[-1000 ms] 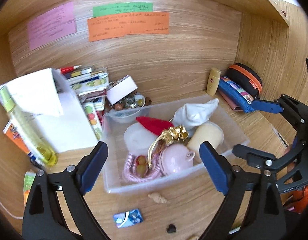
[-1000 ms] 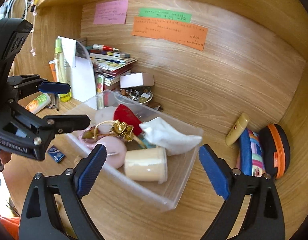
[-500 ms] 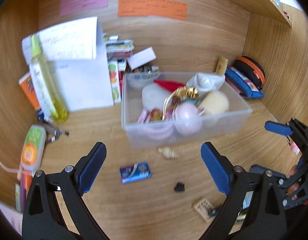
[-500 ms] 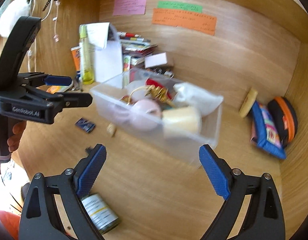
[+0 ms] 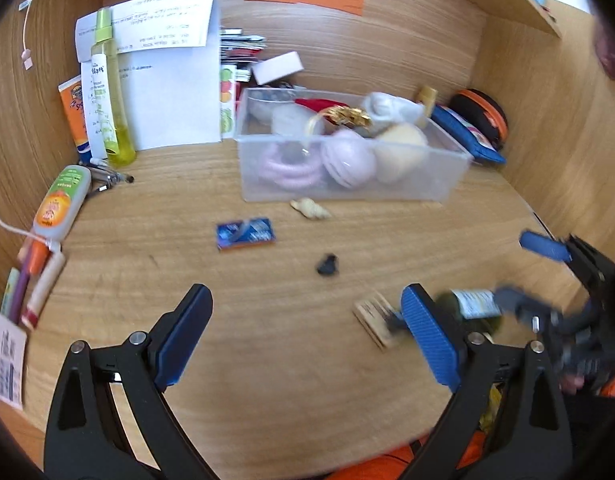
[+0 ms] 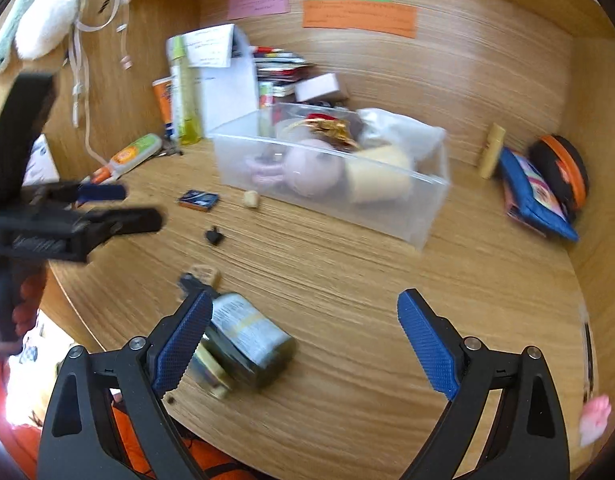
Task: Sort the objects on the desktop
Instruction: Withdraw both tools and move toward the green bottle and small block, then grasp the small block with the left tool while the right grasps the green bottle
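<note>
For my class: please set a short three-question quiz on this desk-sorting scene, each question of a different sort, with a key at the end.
1. True or false: the small blue packet lies inside the clear plastic box.
2. Multiple choice: the dark green jar near the desk's front edge is A) standing upright, B) lying on its side, C) inside the box.
3. Fill the gap: the right gripper and the left gripper both have their jaws ____, with nothing held.

Key: 1 false, it lies on the desk in front of the box. 2 B. 3 open.
</note>
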`<state>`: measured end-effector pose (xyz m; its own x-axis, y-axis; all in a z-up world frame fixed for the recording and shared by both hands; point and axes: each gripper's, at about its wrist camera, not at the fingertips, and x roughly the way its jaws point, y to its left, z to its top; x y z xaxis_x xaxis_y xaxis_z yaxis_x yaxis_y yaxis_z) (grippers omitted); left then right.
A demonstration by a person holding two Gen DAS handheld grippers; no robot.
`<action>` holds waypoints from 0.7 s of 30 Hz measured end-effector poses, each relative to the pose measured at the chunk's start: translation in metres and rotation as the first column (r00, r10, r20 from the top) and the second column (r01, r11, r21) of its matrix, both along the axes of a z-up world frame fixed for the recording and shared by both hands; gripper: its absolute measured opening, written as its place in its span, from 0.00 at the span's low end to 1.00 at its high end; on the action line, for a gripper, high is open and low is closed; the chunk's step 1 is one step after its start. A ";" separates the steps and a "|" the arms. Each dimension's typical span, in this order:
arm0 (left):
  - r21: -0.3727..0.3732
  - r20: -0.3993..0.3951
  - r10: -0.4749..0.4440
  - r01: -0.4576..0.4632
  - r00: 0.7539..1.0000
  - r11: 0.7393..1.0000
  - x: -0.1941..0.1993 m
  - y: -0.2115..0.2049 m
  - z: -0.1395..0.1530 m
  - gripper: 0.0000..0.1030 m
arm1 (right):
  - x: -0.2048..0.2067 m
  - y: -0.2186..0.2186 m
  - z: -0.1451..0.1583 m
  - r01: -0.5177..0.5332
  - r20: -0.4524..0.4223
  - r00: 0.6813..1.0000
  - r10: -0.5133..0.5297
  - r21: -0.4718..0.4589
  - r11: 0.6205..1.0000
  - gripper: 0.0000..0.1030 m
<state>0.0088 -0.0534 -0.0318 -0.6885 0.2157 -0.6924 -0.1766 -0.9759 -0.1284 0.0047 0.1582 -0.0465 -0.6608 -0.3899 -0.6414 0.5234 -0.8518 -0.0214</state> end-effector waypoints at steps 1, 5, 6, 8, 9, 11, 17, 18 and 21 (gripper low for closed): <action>0.005 0.002 -0.011 0.011 1.000 1.000 0.006 0.005 0.000 0.94 | 0.000 0.009 0.000 0.021 0.005 1.000 -0.020 -0.018 1.000 0.90; 0.036 0.011 -0.054 0.054 0.998 0.998 0.025 0.026 -0.004 0.94 | -0.003 0.037 0.000 0.091 0.023 0.996 -0.090 -0.070 0.993 0.90; 0.040 0.011 -0.064 0.063 0.998 0.997 0.030 0.033 -0.006 0.94 | -0.004 0.041 0.000 0.106 0.027 0.994 -0.104 -0.076 0.992 0.90; 0.039 0.008 -0.087 0.086 0.996 0.995 0.036 0.046 -0.010 0.94 | -0.007 0.049 -0.001 0.125 0.036 0.992 -0.123 -0.083 0.989 0.90; 0.033 0.004 -0.095 0.095 0.995 0.995 0.039 0.053 -0.011 0.94 | -0.007 0.052 -0.001 0.131 0.038 0.991 -0.129 -0.088 0.987 0.90; 0.018 -0.006 -0.110 0.110 0.994 0.994 0.044 0.066 -0.014 0.93 | -0.008 0.057 -0.001 0.132 0.041 0.991 -0.128 -0.107 0.985 0.90; 0.002 0.029 -0.158 0.158 0.987 0.987 0.039 0.098 -0.033 0.59 | -0.003 0.059 -0.003 0.103 0.038 0.994 -0.099 -0.123 0.987 0.90; 0.009 0.037 -0.157 0.157 0.987 0.988 0.036 0.099 -0.036 0.58 | -0.002 0.058 -0.004 0.094 0.040 0.995 -0.089 -0.127 0.987 0.90; 0.014 0.015 -0.141 0.141 0.990 0.990 0.035 0.099 -0.036 0.48 | 0.002 0.053 -0.006 0.069 0.038 0.997 -0.065 -0.124 0.990 0.90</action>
